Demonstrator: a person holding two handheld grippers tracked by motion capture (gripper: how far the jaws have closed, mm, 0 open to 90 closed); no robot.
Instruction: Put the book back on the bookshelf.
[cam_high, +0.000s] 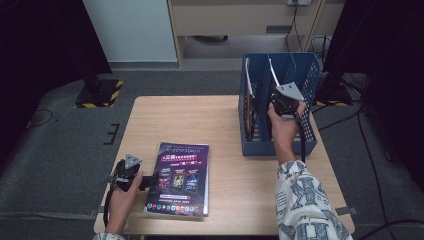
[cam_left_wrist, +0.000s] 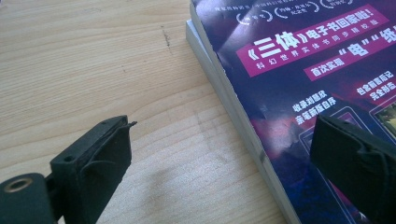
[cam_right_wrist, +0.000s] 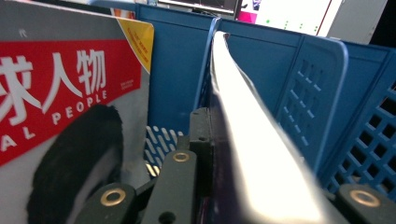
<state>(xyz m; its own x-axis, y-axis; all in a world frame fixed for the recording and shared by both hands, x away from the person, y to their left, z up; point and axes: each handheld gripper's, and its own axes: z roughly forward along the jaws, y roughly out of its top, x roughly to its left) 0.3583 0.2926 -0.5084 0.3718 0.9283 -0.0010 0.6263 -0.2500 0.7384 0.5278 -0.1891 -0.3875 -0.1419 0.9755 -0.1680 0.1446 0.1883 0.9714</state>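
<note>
A stack of purple-covered magazines (cam_high: 180, 177) lies flat near the table's front left. My left gripper (cam_high: 151, 179) is open at the stack's left edge. In the left gripper view, one jaw of the left gripper (cam_left_wrist: 224, 126) hangs over bare wood and the other over the top magazine (cam_left_wrist: 303, 56). My right gripper (cam_high: 278, 97) reaches into the blue file rack (cam_high: 280, 142) at the right. It is shut on a thin upright magazine (cam_high: 273, 75). In the right gripper view that magazine's pale edge (cam_right_wrist: 243, 107) runs up from between the jaws of the right gripper (cam_right_wrist: 252, 158).
A magazine with a red-and-white cover (cam_right_wrist: 70, 93) stands in the rack's neighbouring slot, left of the held one. The rack's perforated blue dividers (cam_right_wrist: 308, 70) close in on both sides. Bare wooden table (cam_high: 200, 120) stretches between the stack and the rack.
</note>
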